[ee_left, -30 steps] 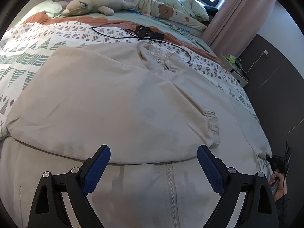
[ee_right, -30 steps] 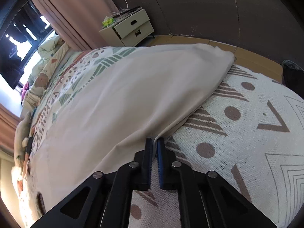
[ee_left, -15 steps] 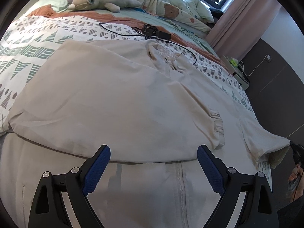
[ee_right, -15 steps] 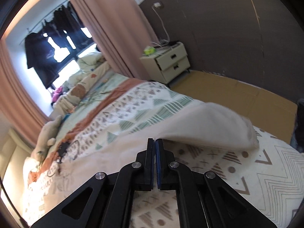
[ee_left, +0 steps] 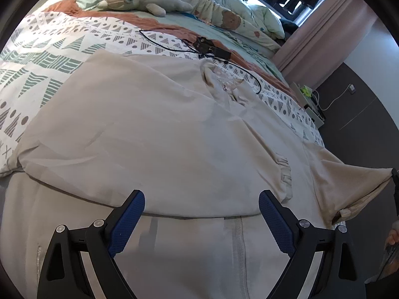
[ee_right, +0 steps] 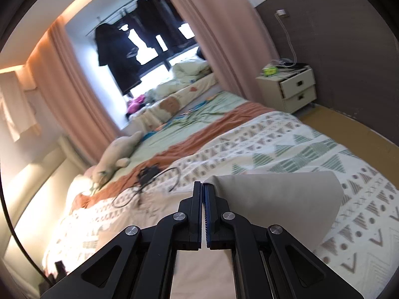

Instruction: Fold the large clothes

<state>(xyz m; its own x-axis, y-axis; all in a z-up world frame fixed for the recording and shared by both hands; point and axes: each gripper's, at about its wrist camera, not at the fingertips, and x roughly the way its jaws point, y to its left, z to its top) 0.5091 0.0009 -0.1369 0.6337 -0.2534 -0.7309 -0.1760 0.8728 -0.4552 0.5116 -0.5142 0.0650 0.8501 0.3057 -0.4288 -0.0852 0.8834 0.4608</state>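
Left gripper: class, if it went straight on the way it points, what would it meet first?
Probably the beige jacket spread on the bed; the open left gripper points at its folded-over sleeve, though depth is unclear.

Beige zip-front jacket [ee_left: 162,134] spread on bed, one sleeve folded across front, other sleeve lifted off bed.

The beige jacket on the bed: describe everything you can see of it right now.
The beige jacket is a large zip-front garment of thin, smooth-looking cloth, lying front up on the patterned bedspread. One sleeve is already folded across its chest, elastic cuff near the zip. Its collar points toward a black cable. The other sleeve is lifted off the bed, pinched by the shut right hand-held gripper. The open left hand-held gripper hovers over the hem without touching.
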